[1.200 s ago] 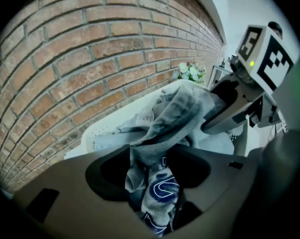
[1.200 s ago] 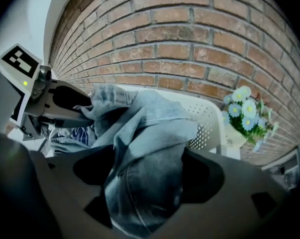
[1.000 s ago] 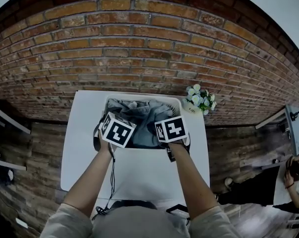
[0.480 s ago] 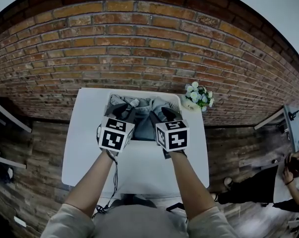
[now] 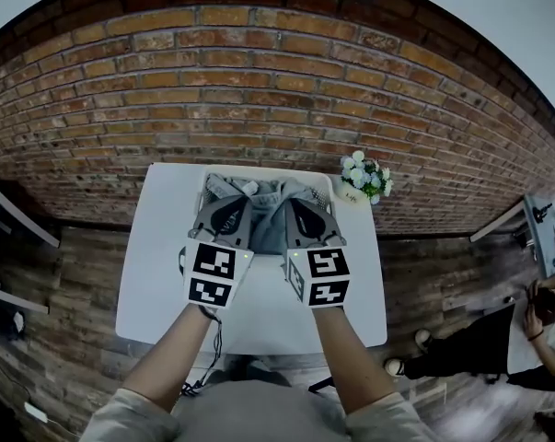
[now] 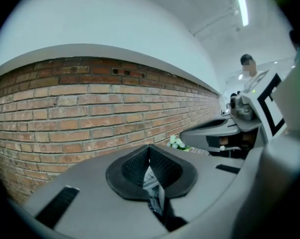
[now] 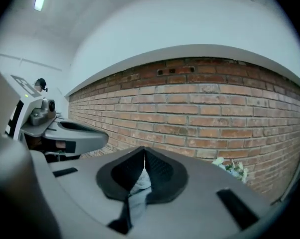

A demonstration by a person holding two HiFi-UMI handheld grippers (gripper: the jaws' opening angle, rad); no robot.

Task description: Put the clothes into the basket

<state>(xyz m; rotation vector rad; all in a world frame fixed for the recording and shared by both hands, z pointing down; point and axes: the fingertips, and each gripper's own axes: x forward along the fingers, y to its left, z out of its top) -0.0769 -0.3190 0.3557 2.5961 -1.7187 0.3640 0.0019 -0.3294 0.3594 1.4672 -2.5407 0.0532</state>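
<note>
Clothes (image 5: 264,221) lie as a grey heap in the basket (image 5: 206,184), and much of the heap is covered in the head view by the two claws above it. The basket's near rim is hidden too, so I cannot tell how high the cloth stands above it.

The left claw (image 6: 150,150) has just been closing. Its jaws are now pressed together on a fold of grey cloth, which hangs down and is cut off below the pads. The right claw (image 7: 144,154) has done the same and pinches a paler grey fold. How much cloth each one grips cannot be made out.

Both claws point toward the wall (image 5: 259,81), side by side and apart, with the heap showing between them.

The basket stands at the middle of the table's (image 5: 153,256) far edge. Flowers (image 5: 364,178) sit at the far right corner, just beside the basket. Bare top runs along the left edge, the right edge and the near side, where the person's arms cross part of the near edge. The wall rises close behind the far edge.
</note>
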